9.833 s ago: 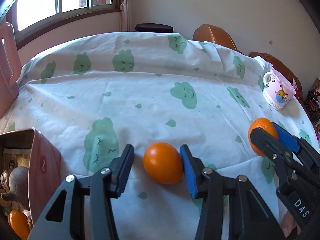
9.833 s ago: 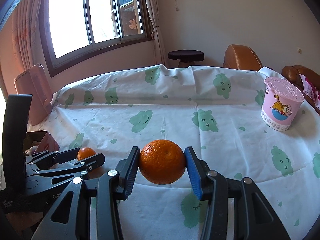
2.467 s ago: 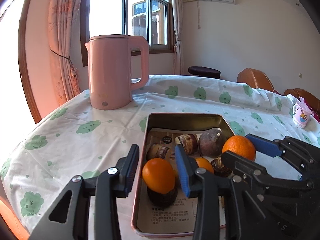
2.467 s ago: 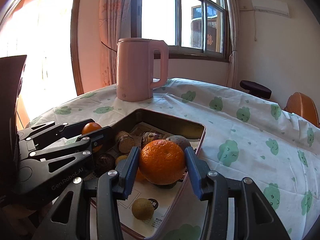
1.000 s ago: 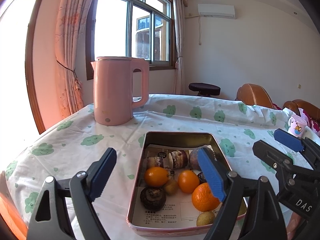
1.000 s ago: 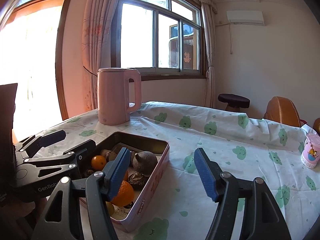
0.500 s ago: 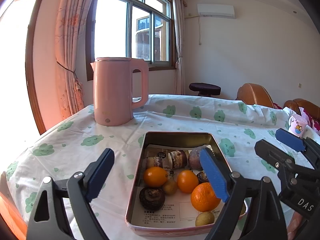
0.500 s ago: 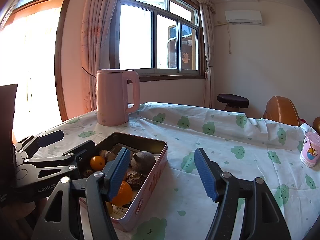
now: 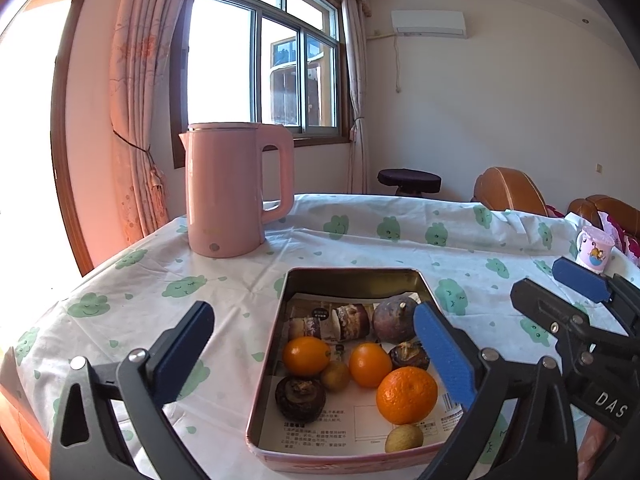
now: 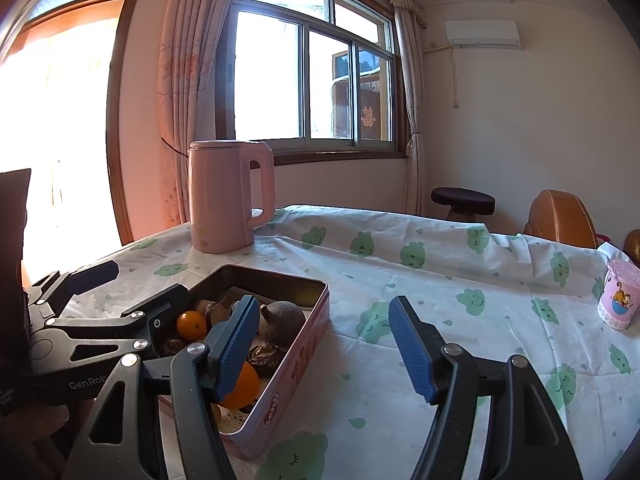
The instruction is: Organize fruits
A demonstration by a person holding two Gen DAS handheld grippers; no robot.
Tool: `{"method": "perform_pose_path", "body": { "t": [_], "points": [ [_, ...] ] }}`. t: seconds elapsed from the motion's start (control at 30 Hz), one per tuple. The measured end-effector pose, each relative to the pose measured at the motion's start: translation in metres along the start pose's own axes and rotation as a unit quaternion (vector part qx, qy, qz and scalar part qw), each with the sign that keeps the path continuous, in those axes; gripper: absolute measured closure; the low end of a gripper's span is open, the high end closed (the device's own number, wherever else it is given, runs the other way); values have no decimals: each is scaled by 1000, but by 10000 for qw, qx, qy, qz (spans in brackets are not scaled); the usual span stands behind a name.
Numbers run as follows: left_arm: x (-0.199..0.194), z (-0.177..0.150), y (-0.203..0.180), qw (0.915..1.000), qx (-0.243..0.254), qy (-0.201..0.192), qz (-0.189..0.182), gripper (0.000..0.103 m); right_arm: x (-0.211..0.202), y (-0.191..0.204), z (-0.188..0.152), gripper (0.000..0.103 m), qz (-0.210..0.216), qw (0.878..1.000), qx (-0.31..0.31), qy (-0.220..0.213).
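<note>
on tin (image 10: 304, 354) side — pink lettering, unreadable — oranges (image 9: 406, 395) inside

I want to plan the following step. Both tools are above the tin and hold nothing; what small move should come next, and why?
Probably draw both back from the tin. Three oranges lie inside; the left tool, jaws opening, and right tool are empty. No loose fruit shows on the tablecloth.
</note>
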State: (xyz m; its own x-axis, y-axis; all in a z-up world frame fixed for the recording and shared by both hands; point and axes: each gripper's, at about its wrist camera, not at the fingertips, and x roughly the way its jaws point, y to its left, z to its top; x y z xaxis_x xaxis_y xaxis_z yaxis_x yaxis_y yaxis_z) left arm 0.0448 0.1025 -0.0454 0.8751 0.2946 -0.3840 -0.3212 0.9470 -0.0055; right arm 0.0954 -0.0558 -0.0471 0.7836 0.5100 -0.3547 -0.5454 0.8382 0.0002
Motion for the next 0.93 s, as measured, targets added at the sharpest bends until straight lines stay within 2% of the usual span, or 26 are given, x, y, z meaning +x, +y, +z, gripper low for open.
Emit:
{"method": "perform_pose_path", "body": {
  "t": [0.4,0.73,0.93],
  "points": [
    [-9,5,-3,9997,35,-227,-31,0,-8,-7,1,34,-119,9999,38,-103],
    [-6,4,-5,9999,-10,-160,48,0,-9,-7,2,34,-120,9999,39,-103],
    [-8,2,-9,9997,124,-194,48,0,-10,-10,1,34,-125,9999,50,-89]
  ]
}}
